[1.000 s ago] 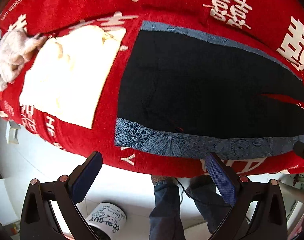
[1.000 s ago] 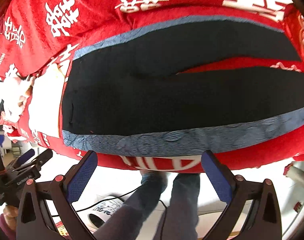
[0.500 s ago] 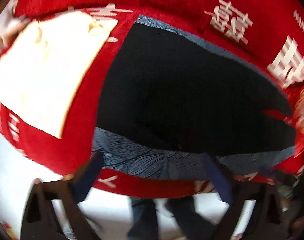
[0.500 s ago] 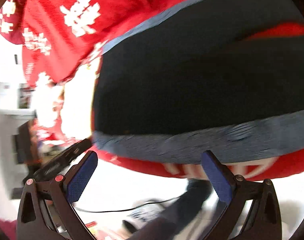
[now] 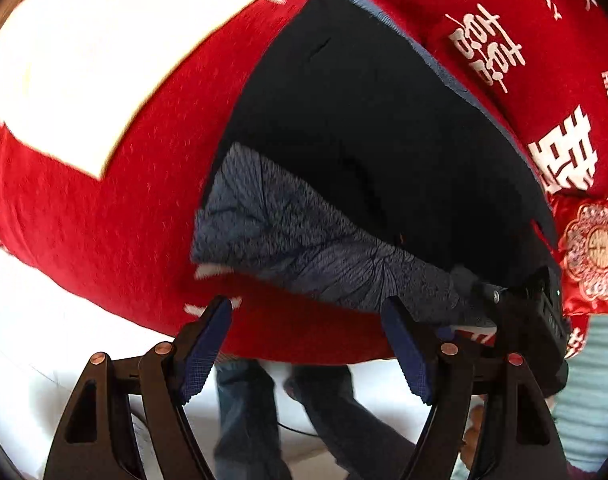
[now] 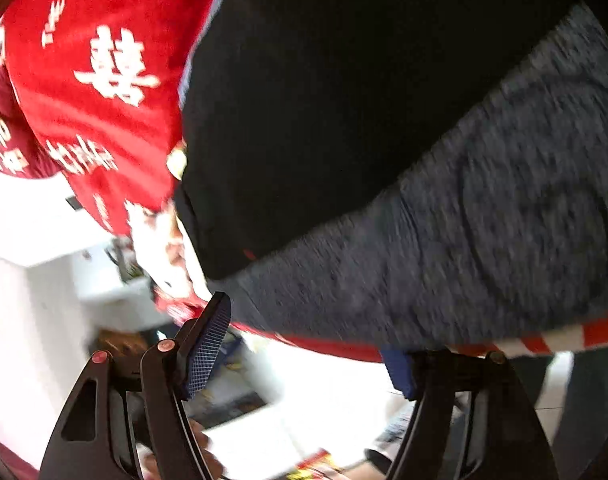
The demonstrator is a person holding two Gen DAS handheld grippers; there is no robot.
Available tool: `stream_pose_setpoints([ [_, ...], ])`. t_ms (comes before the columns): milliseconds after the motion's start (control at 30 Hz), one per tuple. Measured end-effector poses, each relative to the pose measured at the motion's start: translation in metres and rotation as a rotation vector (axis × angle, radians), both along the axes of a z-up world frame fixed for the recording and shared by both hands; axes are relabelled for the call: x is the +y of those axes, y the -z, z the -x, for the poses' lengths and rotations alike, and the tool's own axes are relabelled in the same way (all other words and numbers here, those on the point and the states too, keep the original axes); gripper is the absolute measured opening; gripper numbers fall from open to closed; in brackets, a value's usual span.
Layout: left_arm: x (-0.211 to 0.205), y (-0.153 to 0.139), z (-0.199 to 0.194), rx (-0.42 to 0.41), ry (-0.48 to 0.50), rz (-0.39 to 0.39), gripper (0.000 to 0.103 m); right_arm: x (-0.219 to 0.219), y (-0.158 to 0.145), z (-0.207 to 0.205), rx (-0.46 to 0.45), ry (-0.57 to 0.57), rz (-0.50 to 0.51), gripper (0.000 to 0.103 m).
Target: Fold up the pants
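Black pants with a grey-blue patterned side band lie flat on a red blanket with white characters. My left gripper is open at the blanket's near edge, just below the band near the waist end. My right gripper is open, close up against the same band, with its right finger tucked under the blanket's edge. The black body of the right gripper shows in the left wrist view at the band's right part.
A folded cream garment lies on the blanket left of the pants. A red embroidered cushion sits at the right edge. The person's jeans legs and white floor show below the blanket's edge.
Both grippers have moved in and down towards the near band of the pants. The right gripper has swung in close to the fabric; the left has shifted right along the edge.
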State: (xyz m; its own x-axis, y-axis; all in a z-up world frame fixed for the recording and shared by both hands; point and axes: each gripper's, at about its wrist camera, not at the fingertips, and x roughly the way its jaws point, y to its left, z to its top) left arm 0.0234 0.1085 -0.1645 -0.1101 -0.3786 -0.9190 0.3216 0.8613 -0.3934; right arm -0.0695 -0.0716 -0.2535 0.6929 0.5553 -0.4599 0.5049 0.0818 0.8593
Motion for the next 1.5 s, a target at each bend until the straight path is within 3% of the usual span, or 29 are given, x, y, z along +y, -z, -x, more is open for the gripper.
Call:
stream_pose_setpoints([
  [33, -0.001, 0.001, 0.000, 0.009, -0.006, 0.015, 0.078, -0.002, 0.000, -0.002, -0.016, 0.005, -0.008, 0.022],
  [67, -0.005, 0.003, 0.001, 0.024, -0.014, 0.041, 0.078, -0.001, -0.002, -0.005, -0.031, 0.002, -0.023, 0.012],
  [267, -0.030, 0.007, -0.007, 0.122, -0.135, 0.225, 0.078, 0.001, -0.046, -0.005, -0.142, -0.048, -0.015, 0.010],
  [367, -0.046, 0.011, -0.016, 0.090, -0.167, 0.217, 0.077, 0.010, -0.048, -0.009, -0.138, -0.120, 0.013, 0.010],
  [433, -0.055, 0.020, -0.019, 0.071, -0.146, 0.162, 0.034, 0.017, -0.047, -0.010, -0.117, -0.181, 0.036, 0.013],
  [533, -0.059, 0.024, -0.020, 0.079, -0.108, 0.161, 0.033, 0.013, -0.043, 0.003, -0.088, -0.196, 0.032, 0.017],
  [567, -0.061, 0.020, -0.019, 0.067, -0.090, 0.158, 0.033, 0.004, -0.041, 0.015, -0.066, -0.175, 0.049, 0.023],
  [633, -0.065, 0.013, -0.017, 0.047, -0.054, 0.158, 0.033, -0.014, -0.038, 0.039, -0.040, -0.126, 0.071, 0.057],
  [667, -0.067, 0.010, -0.017, 0.044, -0.038, 0.156, 0.033, -0.024, -0.036, 0.051, -0.026, -0.087, 0.081, 0.063],
  [833, -0.065, 0.011, -0.016, 0.050, 0.018, 0.141, 0.033, -0.062, -0.012, 0.097, 0.003, 0.076, 0.036, 0.064],
  [900, -0.063, 0.014, -0.016, 0.056, 0.025, 0.132, 0.033, -0.071, -0.001, 0.112, -0.053, 0.171, -0.048, 0.064],
  [967, -0.063, 0.018, -0.016, 0.058, 0.030, 0.124, 0.033, -0.077, 0.001, 0.122, -0.096, 0.249, -0.106, 0.057],
  [1000, -0.062, 0.019, -0.015, 0.059, 0.029, 0.121, 0.033, -0.080, 0.003, 0.127, -0.107, 0.301, -0.126, 0.040],
  [1033, -0.060, 0.019, -0.015, 0.059, 0.025, 0.123, 0.033, -0.080, 0.004, 0.128, -0.104, 0.330, -0.133, 0.009],
  [1100, -0.059, 0.014, -0.015, 0.049, 0.023, 0.127, 0.023, -0.081, -0.004, 0.129, -0.061, 0.358, -0.116, 0.006],
  [1167, -0.059, 0.001, -0.016, 0.027, 0.023, 0.134, 0.023, -0.081, -0.032, 0.119, -0.039, 0.295, -0.021, 0.006],
  [1333, -0.068, -0.035, -0.029, -0.030, -0.001, 0.163, 0.023, -0.103, -0.096, 0.090, -0.063, 0.158, 0.107, 0.006],
  [1500, -0.095, -0.067, -0.056, -0.095, -0.040, 0.176, 0.023, -0.135, -0.136, 0.026, -0.106, 0.057, 0.157, 0.006],
])
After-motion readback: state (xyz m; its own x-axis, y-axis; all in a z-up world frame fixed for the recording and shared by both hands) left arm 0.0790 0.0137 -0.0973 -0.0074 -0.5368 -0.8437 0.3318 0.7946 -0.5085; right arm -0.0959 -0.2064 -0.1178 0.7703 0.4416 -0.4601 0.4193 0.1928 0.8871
